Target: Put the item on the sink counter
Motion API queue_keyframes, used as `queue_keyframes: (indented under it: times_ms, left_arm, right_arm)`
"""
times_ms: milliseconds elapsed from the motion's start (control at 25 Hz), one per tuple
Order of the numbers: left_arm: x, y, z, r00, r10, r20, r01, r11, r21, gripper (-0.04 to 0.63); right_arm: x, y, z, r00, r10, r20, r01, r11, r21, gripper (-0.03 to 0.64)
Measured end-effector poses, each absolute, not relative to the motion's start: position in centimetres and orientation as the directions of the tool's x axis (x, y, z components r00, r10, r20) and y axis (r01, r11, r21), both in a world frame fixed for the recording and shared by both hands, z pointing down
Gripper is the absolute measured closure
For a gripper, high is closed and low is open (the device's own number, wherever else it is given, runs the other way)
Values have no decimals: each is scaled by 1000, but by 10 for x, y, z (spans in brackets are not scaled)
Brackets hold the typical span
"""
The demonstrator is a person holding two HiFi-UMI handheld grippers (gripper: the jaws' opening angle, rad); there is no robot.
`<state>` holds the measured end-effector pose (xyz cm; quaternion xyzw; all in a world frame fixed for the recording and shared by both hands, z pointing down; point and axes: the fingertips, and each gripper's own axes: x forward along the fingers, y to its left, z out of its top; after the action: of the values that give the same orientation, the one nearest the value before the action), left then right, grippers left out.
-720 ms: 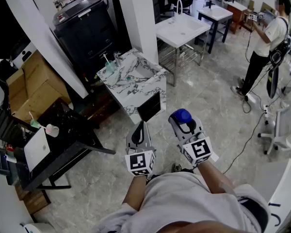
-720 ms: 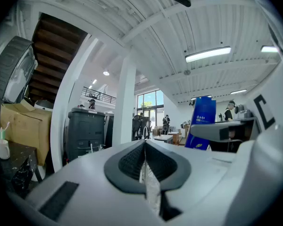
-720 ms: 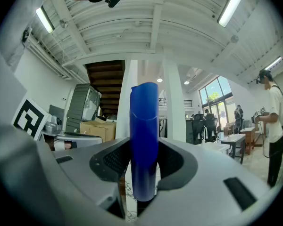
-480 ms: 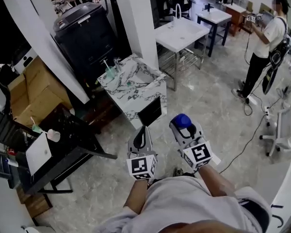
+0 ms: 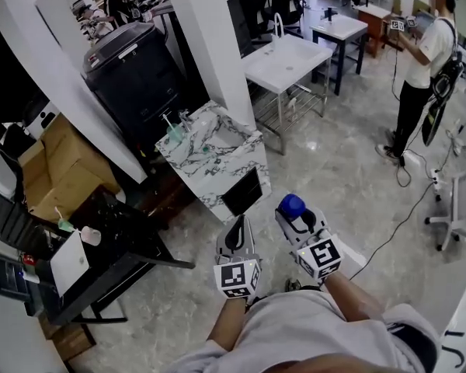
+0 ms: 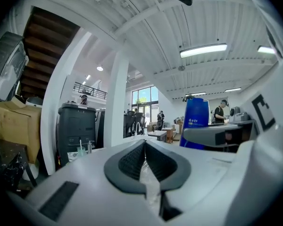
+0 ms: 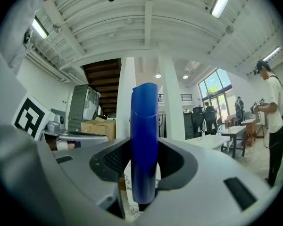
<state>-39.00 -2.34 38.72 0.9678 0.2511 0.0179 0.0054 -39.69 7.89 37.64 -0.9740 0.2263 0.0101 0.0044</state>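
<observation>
Bottle still pinched in right hand-held gripper; left hand-held gripper pressed together, empty. Table far-left, gap unchanged; placement pending.

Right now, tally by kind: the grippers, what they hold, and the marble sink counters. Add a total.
Grippers: 2, the left gripper shut on nothing, the right gripper shut on the blue bottle
Held items: 1, that blue bottle
Marble counters: 1, the marble sink counter
Total: 4
</observation>
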Motion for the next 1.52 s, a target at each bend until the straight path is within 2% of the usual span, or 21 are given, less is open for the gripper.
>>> queue_keyframes:
  times_ms: [720, 1120, 1520]
  left_arm:
    - [-337, 28, 410, 886, 459, 68, 459, -888, 25, 584]
    - [-251, 58, 428, 839, 532, 114, 530, -846, 52, 584]
    - [-112, 84, 436, 762, 630, 148, 627, -776, 70, 584]
  right_arm:
    - [-347, 141, 396, 889, -457, -18, -457, -889, -24, 459]
    - [-272, 168, 411, 920, -390, 42, -389, -921, -38, 459]
    - [-145, 179, 407, 940, -332, 75, -332, -943, -16, 459]
